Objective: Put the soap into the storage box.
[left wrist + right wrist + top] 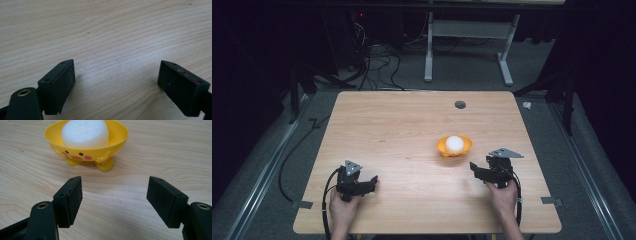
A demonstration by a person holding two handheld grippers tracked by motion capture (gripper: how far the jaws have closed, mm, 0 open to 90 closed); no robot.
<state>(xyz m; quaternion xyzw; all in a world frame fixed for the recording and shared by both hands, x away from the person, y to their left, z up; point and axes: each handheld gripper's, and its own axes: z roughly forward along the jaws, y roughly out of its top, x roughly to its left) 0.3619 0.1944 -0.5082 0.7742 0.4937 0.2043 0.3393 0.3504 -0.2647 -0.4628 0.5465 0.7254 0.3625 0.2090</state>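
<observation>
On the left of the bench [402, 120], the left gripper [371, 183] is held low over bare wood, well apart from everything else; its fingers [58, 85] are spread wide with nothing between them. Further right, a yellow bowl [454, 147] with a small painted face and little feet is seen standing upright, and a white ball [454, 143] is seated in it. Just beside the bowl, at the near right, the right gripper [473, 169] is pointed toward it, its fingers [70, 200] parted and empty. The reach for the bowl appears to be in hand. It is best done with the fingers kept level and the approach centred, so that the rim is taken squarely and the bowl is not tipped or the ball rolled out.
</observation>
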